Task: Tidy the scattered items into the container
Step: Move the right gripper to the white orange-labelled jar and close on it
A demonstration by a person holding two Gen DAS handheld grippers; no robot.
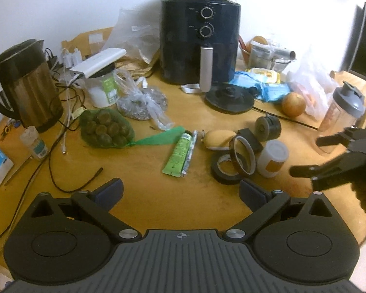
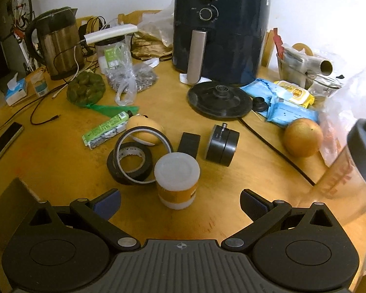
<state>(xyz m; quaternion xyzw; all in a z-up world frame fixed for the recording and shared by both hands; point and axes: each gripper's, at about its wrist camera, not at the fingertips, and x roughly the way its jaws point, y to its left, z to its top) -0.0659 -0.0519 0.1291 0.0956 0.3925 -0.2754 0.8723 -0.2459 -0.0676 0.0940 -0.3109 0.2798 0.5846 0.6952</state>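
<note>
Round wooden desk: white plastic jar with orange label, upright, just ahead of right tongs, spread wide, empty. Black tape roll beside the jar. Left tongs likewise spread, empty.

Warm indoor light, blown-out glare at right, fisheye-bent edges, blurred shaker bottle

A white jar with an orange band stands upright, touching two stacked tape rolls.
</note>
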